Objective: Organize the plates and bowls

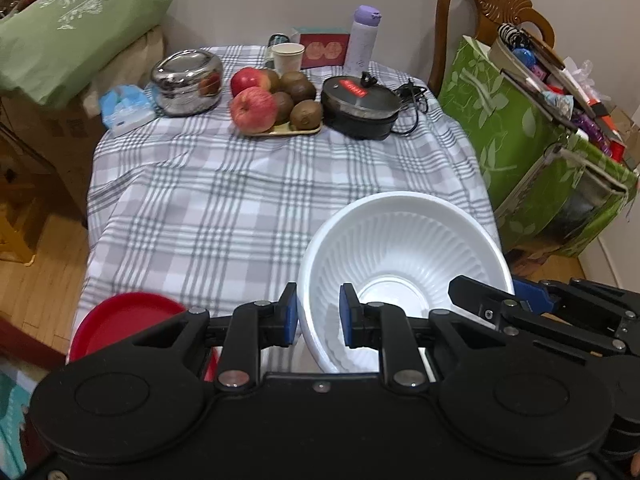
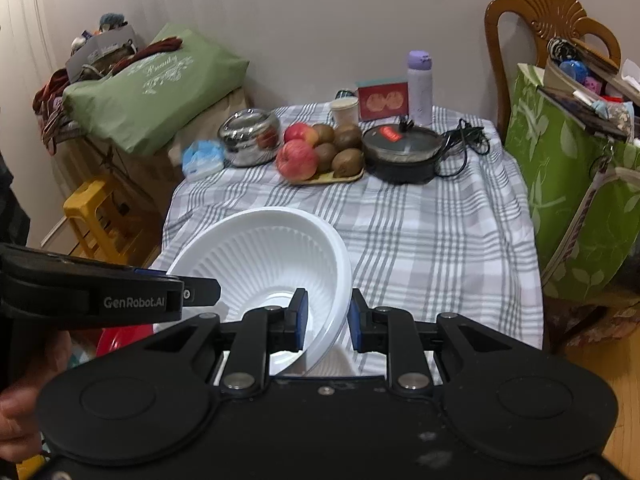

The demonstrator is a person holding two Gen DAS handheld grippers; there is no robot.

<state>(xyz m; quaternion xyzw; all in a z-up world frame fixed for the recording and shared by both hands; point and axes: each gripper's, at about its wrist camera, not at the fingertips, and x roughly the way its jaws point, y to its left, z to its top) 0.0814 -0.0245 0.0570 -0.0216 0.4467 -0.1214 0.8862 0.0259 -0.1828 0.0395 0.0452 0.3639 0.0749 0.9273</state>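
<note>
Left wrist: tray [image 1: 280, 131] holds 2 apples [image 1: 253, 110], kiwis [image 1: 306, 114].

A white ribbed bowl [image 1: 404, 256] sits over a grey-and-white plaid cloth [image 1: 224, 200] covering the bench, beside a red plate [image 1: 124, 320]. The black hand-held gripper [image 1: 318, 316] has blue pads [image 1: 291, 316] (likewise the right one [image 2: 326, 320]). Behind stand red apples [image 1: 254, 110] and a lilac bottle [image 1: 364, 38].

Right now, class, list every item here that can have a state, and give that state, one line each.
White bowl: tilted, its rim between the fingers of both tools.
Left tool: open, straddling the bowl's rim.
Right tool: open, straddling the opposite rim.
Red plate: flat at the table's near edge.
Black pot: lid on, cord loose beside it.
Steel container: lid on.
Purple bottle: upright, capped.
Paper cup: upright.
</note>
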